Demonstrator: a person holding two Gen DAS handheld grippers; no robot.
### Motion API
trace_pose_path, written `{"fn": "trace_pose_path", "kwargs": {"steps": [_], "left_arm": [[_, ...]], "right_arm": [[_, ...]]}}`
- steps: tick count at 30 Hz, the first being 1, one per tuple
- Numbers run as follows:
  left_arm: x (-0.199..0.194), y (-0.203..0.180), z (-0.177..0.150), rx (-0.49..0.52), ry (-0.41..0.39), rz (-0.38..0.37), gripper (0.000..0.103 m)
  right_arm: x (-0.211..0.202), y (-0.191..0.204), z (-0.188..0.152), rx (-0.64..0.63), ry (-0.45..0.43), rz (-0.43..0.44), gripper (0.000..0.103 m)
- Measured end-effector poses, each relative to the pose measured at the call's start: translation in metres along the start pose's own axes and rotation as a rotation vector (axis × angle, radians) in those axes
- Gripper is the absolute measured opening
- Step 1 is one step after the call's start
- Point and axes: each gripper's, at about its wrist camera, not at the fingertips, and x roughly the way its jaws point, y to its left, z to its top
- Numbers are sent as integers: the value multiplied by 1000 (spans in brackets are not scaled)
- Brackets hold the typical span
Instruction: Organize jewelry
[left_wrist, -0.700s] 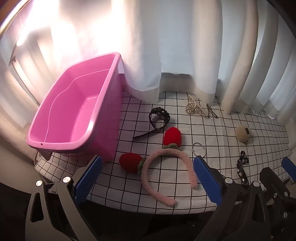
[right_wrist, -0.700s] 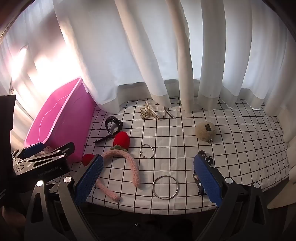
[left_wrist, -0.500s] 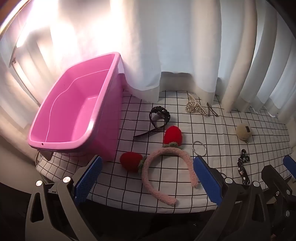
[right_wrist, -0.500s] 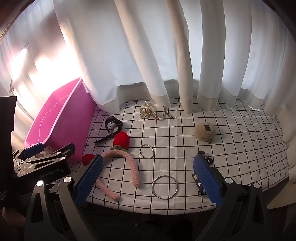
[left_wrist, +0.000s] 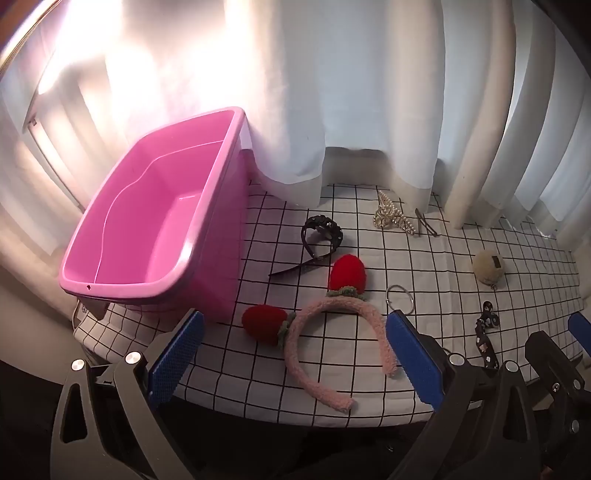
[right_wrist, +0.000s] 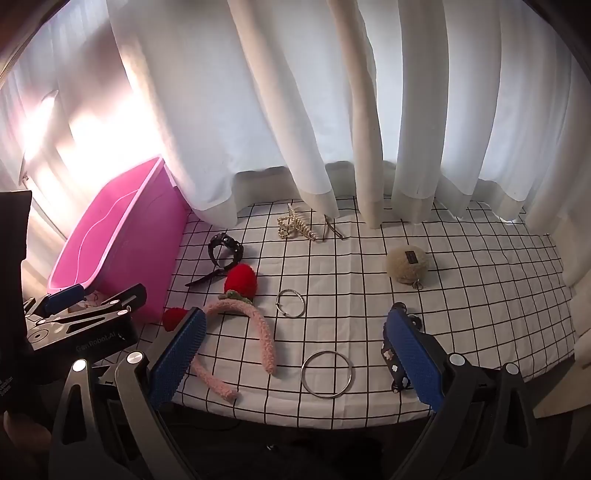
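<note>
An empty pink bin (left_wrist: 147, 229) stands at the left of the checked cloth (right_wrist: 480, 295). A fluffy pink headband (left_wrist: 332, 339) with two red strawberries lies beside it. My left gripper (left_wrist: 295, 365) is open and empty above the table's front edge, near the headband. My right gripper (right_wrist: 295, 365) is open and empty, above a large silver ring (right_wrist: 326, 373). A smaller ring (right_wrist: 291, 303), a black bracelet (right_wrist: 225, 247), a pearl claw clip (right_wrist: 295, 227), a beige pom-pom (right_wrist: 407, 264) and a dark patterned clip (right_wrist: 393, 360) lie on the cloth.
White curtains (right_wrist: 332, 110) hang along the back of the table. A thin hairpin (right_wrist: 332, 230) lies by the claw clip and a black flat clip (left_wrist: 295, 267) lies by the bracelet. The left gripper's body (right_wrist: 81, 321) shows at the left in the right wrist view.
Both grippers have drifted slightly; the objects on the cloth have not moved.
</note>
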Motion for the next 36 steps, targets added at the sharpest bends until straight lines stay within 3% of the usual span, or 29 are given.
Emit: {"fn": "trace_pose_path", "kwargs": {"steps": [36], "left_arm": [[2, -1, -1, 1, -6, 3, 97]], "right_arm": [[0, 1, -2, 1, -1, 2, 94]]}}
